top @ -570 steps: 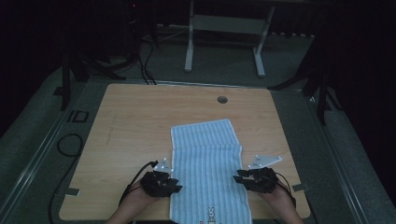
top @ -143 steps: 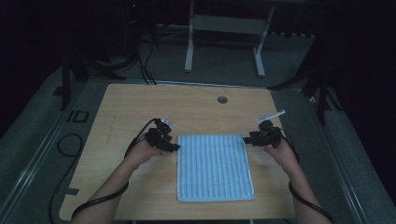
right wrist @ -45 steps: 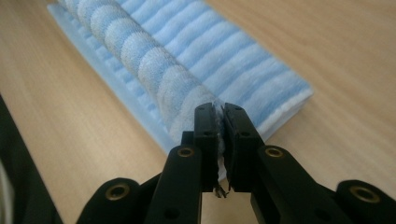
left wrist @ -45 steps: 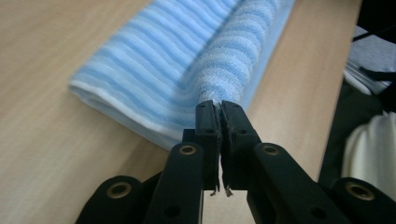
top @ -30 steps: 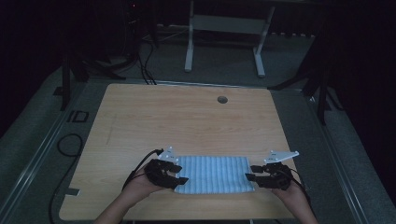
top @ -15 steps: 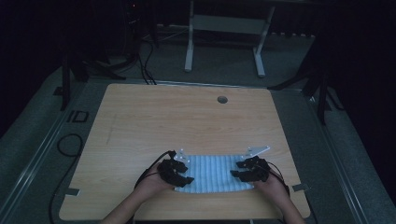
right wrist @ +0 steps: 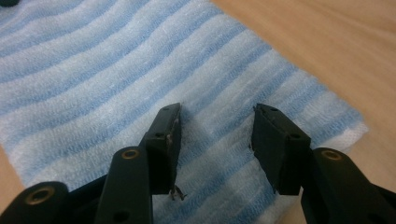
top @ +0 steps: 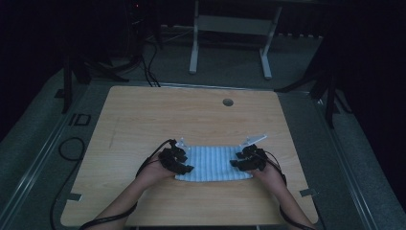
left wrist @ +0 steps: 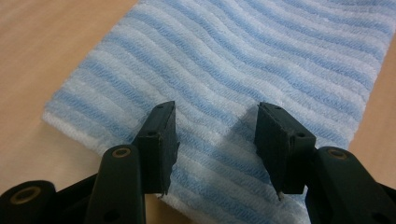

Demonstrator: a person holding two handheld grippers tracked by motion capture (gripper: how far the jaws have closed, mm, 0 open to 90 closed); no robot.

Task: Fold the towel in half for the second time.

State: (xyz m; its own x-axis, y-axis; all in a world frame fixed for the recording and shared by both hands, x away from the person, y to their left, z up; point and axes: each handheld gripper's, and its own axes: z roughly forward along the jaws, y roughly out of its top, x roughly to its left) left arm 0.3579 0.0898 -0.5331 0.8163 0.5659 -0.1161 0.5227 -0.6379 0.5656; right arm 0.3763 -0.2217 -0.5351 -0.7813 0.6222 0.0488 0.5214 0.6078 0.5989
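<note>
Over the folded towel (top: 213, 164) your left gripper (top: 181, 162) and right gripper (top: 242, 161) hung open, empty, one per short end, long axis between.

Dim room, grey floor (top: 38, 143)

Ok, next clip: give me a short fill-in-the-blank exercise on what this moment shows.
1. The folded towel has blue and ____ stripes.
2. The towel lies on a ____ table.
3. The jaws of the left hand-held gripper stand ____ above the towel.
4. The right hand-held gripper is at the towel's ____ end in the high view.

Missing words: white; wooden; open; right
</note>
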